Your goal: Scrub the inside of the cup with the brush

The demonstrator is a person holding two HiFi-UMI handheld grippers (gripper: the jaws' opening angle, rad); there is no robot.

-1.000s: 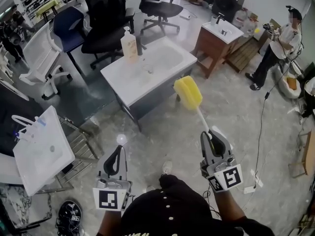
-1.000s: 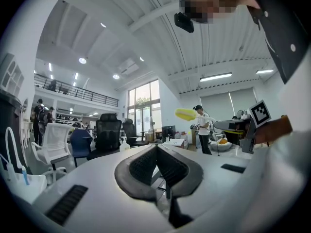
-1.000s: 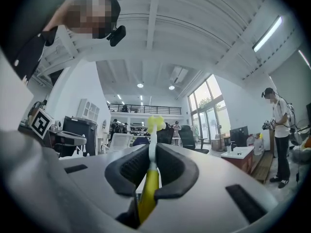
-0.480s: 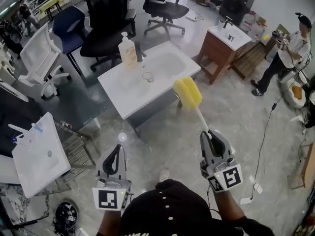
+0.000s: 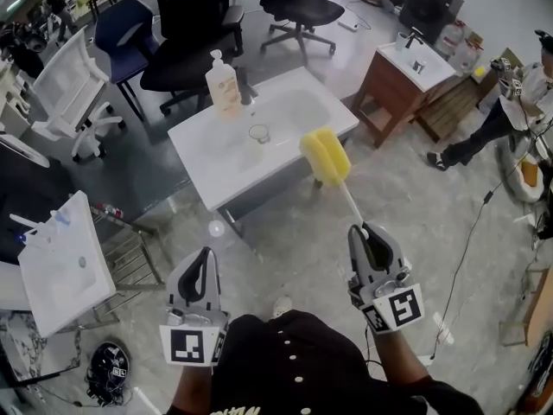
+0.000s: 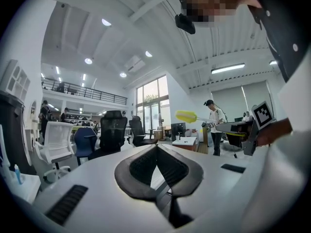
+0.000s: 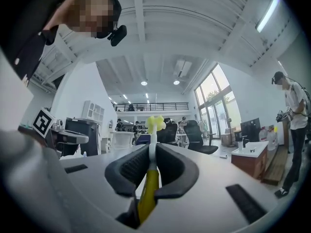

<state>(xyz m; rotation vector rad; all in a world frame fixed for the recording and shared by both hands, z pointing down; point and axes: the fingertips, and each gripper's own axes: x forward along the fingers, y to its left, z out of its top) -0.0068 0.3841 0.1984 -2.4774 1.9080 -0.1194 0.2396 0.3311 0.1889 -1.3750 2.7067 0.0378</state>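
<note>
A small clear glass cup (image 5: 258, 133) stands on the flat rim of a white sink basin unit (image 5: 226, 168) ahead of me. My right gripper (image 5: 371, 239) is shut on the handle of a brush (image 5: 346, 194) whose yellow sponge head (image 5: 325, 156) hangs in the air near the basin's front right corner. In the right gripper view the brush (image 7: 150, 171) runs up between the closed jaws to its yellow head (image 7: 155, 123). My left gripper (image 5: 205, 264) is shut and empty, held level over the floor, well short of the basin. The left gripper view shows its jaws (image 6: 156, 152) pressed together.
A soap pump bottle (image 5: 223, 84) and a dark faucet (image 5: 243, 86) stand at the basin's back. Office chairs (image 5: 188, 44) crowd behind it. Another white basin (image 5: 60, 263) sits at left on a rack; a wooden vanity (image 5: 415, 70) and a person (image 5: 505, 111) are at right.
The basin with the cup has come closer as I walk toward it. Both grippers hold their pose, brush still gripped, left still shut.
</note>
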